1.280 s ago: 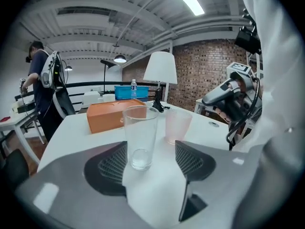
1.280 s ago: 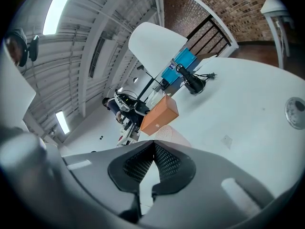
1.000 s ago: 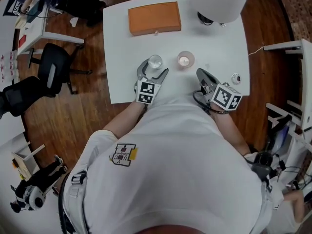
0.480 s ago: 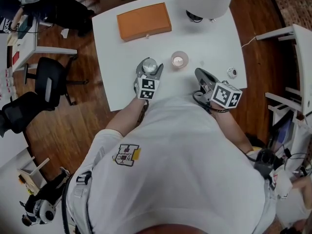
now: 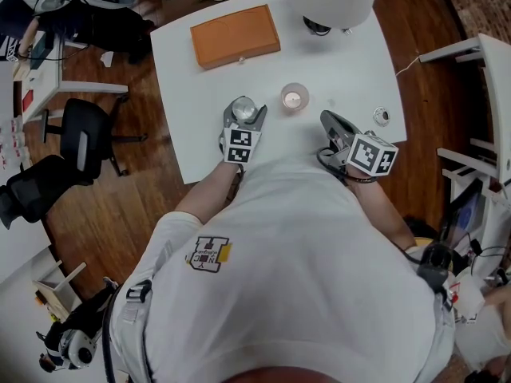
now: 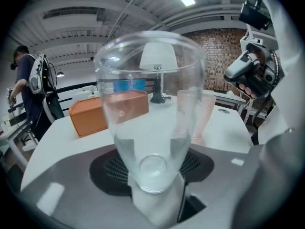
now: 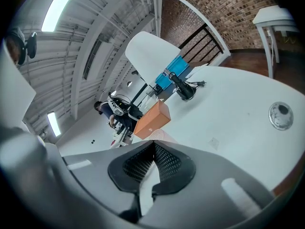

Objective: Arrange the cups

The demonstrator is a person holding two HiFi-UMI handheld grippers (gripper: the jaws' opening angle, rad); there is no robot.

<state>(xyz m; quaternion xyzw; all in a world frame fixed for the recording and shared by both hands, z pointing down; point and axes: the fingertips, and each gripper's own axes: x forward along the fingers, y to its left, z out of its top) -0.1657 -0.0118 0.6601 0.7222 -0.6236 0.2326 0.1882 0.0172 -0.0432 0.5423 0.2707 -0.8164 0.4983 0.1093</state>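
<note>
The white bench [image 5: 351,66] carries an orange box [image 5: 235,35] at its far side and two cups nearer the person. The change is at the left gripper [image 5: 244,112]. A second ago its jaws stood wide. They have just been closing, and they now clasp the lower wall of the clear cup [image 6: 150,104] from both sides. The right gripper [image 5: 329,120] has not stirred. It sits at the bench's near right edge with its jaws clenched together on nothing. The pink cup [image 5: 295,98] stands upright between the two grippers, near the clear one but apart from it. The clear cup is upright too, and as far as I can tell it is not yet lifted off the bench. I judge the grasp to be made, so this cup is ready to be carried to its place, probably beside or into the pink one.
</note>
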